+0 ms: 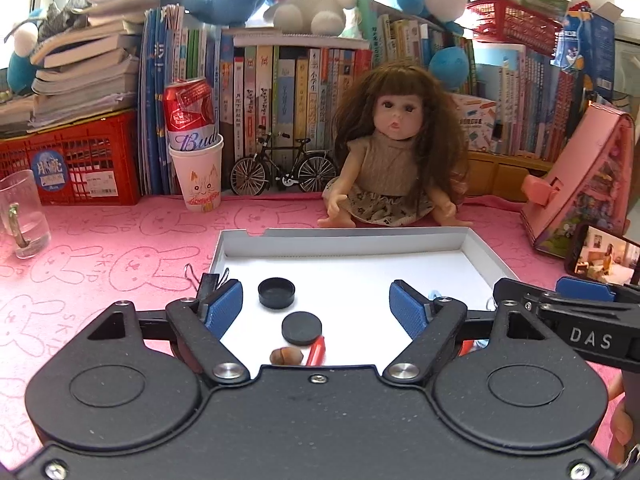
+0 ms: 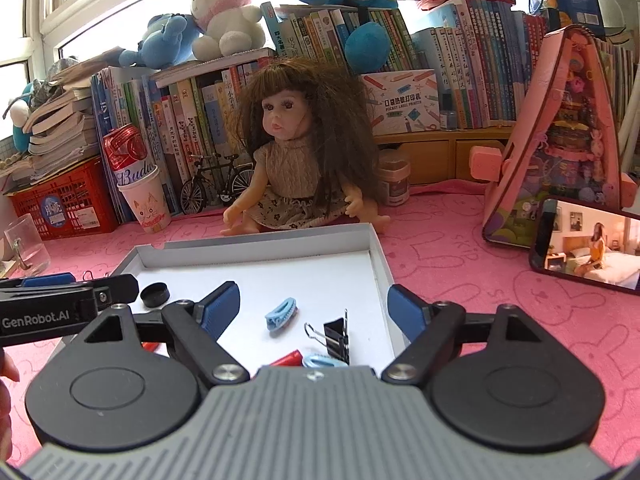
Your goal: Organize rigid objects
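Left gripper (image 1: 316, 304) nearest, jaws spread, empty, over white tray (image 1: 476, 246). Right gripper (image 2: 314, 308) likewise spread, empty. Black cap (image 1: 276, 293), disc (image 1: 301, 328), hair clip (image 2: 281, 311), binder clip (image 2: 337, 338) lie in tray. Risk: grippers close together, could collide; low jaw could scatter small pieces.

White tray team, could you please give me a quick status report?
Left gripper and right gripper open, empty. Small items in shallow white cardboard tray. Black binder clip outside tray's left wall.
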Demonstrator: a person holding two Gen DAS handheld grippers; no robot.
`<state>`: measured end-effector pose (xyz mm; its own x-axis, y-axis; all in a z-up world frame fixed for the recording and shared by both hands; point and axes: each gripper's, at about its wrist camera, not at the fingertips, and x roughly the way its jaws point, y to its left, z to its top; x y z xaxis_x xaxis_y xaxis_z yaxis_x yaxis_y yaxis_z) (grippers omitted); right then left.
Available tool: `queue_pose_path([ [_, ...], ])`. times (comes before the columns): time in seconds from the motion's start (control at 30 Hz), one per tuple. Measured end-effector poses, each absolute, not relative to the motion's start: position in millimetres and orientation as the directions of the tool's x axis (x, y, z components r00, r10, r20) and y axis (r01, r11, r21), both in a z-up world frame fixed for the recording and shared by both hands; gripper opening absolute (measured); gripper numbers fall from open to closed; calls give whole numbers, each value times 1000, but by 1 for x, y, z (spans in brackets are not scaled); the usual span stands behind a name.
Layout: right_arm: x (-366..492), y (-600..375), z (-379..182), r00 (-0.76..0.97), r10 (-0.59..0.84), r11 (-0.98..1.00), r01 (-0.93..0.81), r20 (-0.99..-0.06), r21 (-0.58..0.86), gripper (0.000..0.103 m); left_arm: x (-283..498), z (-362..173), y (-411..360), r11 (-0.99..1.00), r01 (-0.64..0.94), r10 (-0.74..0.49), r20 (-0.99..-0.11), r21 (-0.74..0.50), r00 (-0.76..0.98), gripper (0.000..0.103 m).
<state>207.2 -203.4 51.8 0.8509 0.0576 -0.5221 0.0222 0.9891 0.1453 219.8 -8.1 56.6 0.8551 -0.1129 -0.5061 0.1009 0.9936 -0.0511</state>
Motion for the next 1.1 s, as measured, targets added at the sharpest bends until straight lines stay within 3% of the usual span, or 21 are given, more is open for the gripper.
queue_pose_path([
  [1.1,137,-185,38,845,10,999,10,-535,34,92,123,27,1,992,127,-113,-509,-7,853,81],
])
